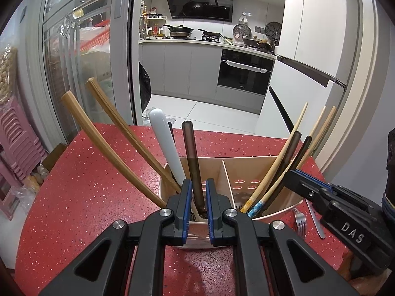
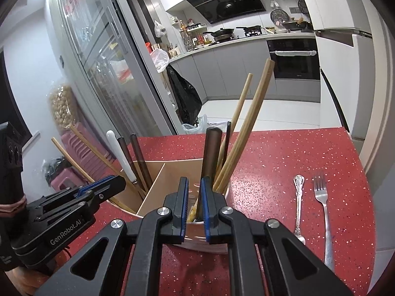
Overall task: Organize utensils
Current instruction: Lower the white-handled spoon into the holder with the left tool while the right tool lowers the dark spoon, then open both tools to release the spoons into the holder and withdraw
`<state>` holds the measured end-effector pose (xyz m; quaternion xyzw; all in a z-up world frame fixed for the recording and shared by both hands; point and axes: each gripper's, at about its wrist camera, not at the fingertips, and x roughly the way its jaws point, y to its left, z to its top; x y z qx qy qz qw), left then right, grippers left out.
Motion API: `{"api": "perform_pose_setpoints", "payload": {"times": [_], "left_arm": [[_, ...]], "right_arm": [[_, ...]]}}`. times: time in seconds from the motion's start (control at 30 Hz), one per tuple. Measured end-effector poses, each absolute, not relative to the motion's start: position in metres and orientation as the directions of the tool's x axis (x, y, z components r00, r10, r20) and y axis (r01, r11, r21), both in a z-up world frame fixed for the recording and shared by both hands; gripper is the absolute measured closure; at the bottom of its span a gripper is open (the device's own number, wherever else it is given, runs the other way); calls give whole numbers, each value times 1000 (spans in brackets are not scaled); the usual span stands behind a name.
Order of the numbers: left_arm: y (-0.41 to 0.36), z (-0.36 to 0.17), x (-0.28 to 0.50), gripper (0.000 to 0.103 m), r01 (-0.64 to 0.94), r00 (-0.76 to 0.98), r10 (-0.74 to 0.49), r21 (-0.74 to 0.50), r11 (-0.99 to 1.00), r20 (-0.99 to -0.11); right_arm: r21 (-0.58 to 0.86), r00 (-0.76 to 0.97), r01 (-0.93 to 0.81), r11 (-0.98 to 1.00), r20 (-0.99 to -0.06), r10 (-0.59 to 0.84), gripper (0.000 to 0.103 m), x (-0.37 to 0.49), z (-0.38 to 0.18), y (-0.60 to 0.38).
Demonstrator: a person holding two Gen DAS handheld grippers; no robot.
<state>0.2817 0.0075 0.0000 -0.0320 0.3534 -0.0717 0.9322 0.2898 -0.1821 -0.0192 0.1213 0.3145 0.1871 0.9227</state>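
Note:
A beige divided utensil holder (image 1: 246, 162) stands on the red speckled table (image 1: 86, 185). Its left compartment holds tan chopsticks (image 1: 111, 128), a white handle (image 1: 165, 143) and a dark brown handle (image 1: 192, 153). My left gripper (image 1: 198, 190) hangs over the near rim, shut on that brown handle. The right compartment holds wooden and dark sticks (image 1: 284, 162). My right gripper (image 2: 194, 185) is shut on a dark brown handle (image 2: 212, 145) there, beside tall tan chopsticks (image 2: 249, 128). Each gripper shows in the other's view, the right gripper (image 1: 291, 175) and the left gripper (image 2: 116, 181).
A silver fork (image 2: 323, 209) and an ornate silver handle (image 2: 298, 197) lie flat on the table right of the holder (image 2: 172, 170). Pink stools (image 1: 17, 143) stand left of the table by a glass sliding door (image 1: 81, 61). The table's far edge drops to the kitchen floor.

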Motion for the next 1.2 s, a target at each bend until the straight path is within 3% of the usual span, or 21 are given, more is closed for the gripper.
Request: {"api": "perform_pose_setpoints", "payload": {"times": [0.27, 0.67, 0.83, 1.2], "left_arm": [[14, -6, 283, 69, 86, 728, -149, -127, 988, -669], [24, 5, 266, 69, 74, 778, -133, -120, 990, -614], [18, 2, 267, 69, 74, 765, -112, -86, 994, -634], [16, 1, 265, 69, 68, 750, -107, -84, 994, -652]], "right_arm": [[350, 718, -286, 892, -537, 442, 91, 288, -13, -183], [381, 702, -281, 881, -544, 459, 91, 283, -10, -192], [384, 697, -273, 882, -553, 456, 85, 282, -10, -196], [365, 684, -267, 892, -580, 443, 84, 279, -8, -197]]}}
